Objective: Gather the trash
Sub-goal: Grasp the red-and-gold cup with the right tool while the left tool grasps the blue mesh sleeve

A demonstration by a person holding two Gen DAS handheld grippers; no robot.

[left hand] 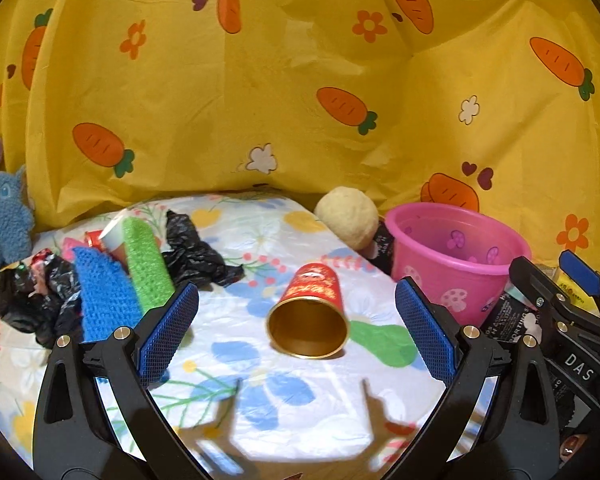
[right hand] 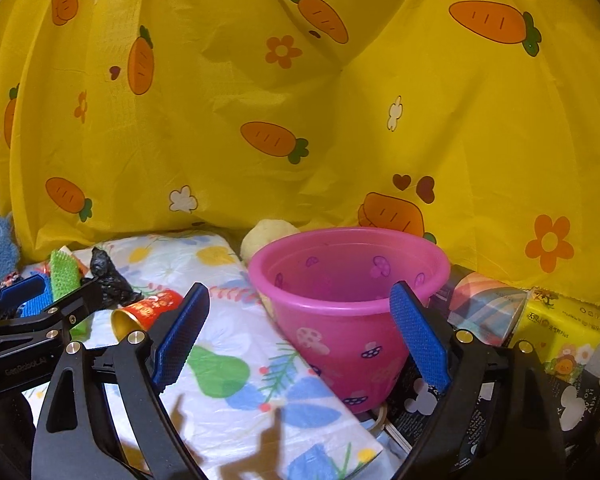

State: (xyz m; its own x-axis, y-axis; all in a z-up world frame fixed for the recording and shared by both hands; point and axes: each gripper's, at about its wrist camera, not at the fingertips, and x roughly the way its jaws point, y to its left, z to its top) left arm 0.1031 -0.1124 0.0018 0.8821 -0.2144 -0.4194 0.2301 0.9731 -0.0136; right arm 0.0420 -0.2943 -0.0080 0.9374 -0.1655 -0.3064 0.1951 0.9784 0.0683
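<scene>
Red paper cup (left hand: 310, 312) lies on its side at frame centre on the floral table (left hand: 300, 408), so the spread, empty left claw (left hand: 296, 332) should straddle its wall and squeeze lightly before carrying it to the pink bucket (left hand: 456, 264) at right.

On the table cover (left hand: 300, 408) before me a paper cup (left hand: 309, 314) lies on its side, mouth toward my left gripper (left hand: 298, 328), between its wide-set fingers but apart from them. Left of it sit a crumpled bag (left hand: 198, 254) and two knitted cloths (left hand: 128, 280). Right of it stands the bucket (right hand: 342, 304), between the spread fingers of my right gripper (right hand: 300, 338); a ball (left hand: 348, 222) lies behind, tissue packs (right hand: 556, 332) to its right. A curtain (left hand: 300, 80) hangs behind everything.
</scene>
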